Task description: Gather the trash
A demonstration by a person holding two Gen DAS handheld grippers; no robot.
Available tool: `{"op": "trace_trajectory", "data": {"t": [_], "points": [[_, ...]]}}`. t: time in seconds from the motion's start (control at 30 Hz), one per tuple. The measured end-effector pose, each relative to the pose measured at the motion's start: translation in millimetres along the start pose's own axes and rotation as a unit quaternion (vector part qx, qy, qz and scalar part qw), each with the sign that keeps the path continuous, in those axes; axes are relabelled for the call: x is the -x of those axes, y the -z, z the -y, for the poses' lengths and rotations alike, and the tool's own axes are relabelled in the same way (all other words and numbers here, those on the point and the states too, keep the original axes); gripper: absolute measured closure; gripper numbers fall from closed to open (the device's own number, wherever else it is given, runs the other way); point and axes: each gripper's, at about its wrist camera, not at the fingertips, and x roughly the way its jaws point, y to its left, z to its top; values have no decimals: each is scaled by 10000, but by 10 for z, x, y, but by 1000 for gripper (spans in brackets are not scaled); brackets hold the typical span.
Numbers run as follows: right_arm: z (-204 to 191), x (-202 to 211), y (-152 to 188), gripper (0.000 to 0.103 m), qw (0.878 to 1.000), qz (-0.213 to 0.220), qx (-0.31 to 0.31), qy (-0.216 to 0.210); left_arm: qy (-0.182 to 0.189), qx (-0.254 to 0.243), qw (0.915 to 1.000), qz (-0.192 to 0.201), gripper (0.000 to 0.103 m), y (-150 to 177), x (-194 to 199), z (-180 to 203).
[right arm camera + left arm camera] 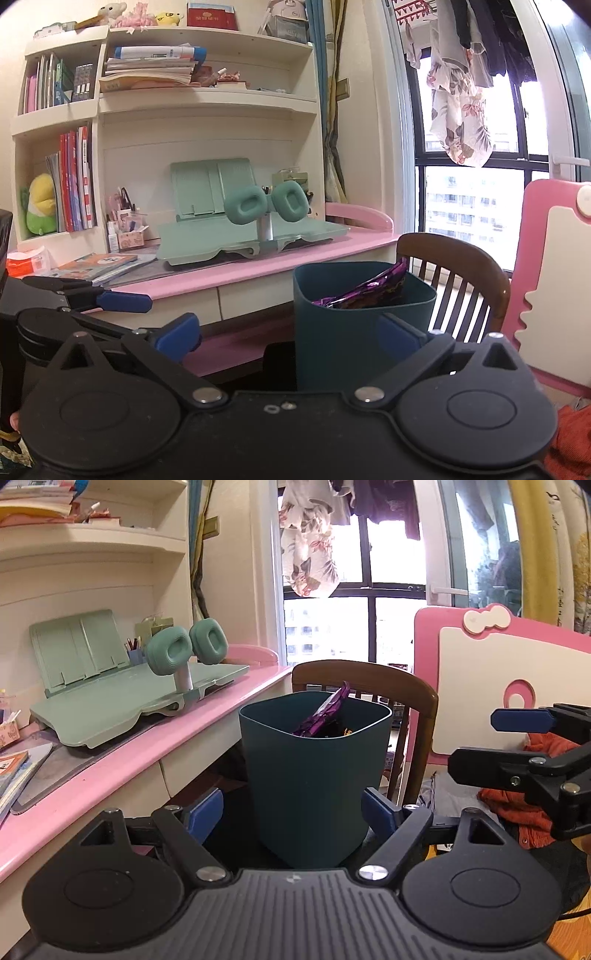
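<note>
Where the left wrist view looks forward, we see the left gripper (293, 812) with its blue pads (205, 812) spread wide, framing a dark teal trash bin (314, 775) at frame centre without touching it. We find a purple foil wrapper (327, 712) leaning inside the bin, its tip above the rim. We note the right gripper (484, 738) at the right edge, fingers apart and holding nothing. Behind the bin stands a brown wooden chair (369, 675); at left runs a pink desk (110, 771) bearing a green reading stand (122, 686). From the right wrist view, we see the right gripper (288, 336) equally parted, the bin (343, 332) lower right of centre.
</note>
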Motion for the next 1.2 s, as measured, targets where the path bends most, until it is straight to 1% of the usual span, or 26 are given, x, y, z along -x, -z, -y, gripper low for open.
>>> {"op": "trace_trajectory", "data": {"t": [0.03,0.1,0.17,0.27,0.4,0.83,1.2], "points": [[-1,14,17,0,10000,23,-31,9,19,-5,10000,18,18,15,16,1],[-7,46,54,0,9999,55,-92,28,74,15,10000,51,10,40,42,-3],[-3,73,83,0,9999,66,-140,41,145,62,9998,97,3,65,61,-19],[-1,81,109,0,9998,41,-190,40,235,94,9996,142,3,94,84,-39],[4,101,131,0,9997,37,-211,70,267,175,9994,157,3,106,90,-66],[-9,127,146,0,9997,55,-247,66,243,266,9992,186,3,141,106,-85],[-24,119,165,0,9997,30,-255,38,123,269,9994,190,3,170,105,-94]]}}
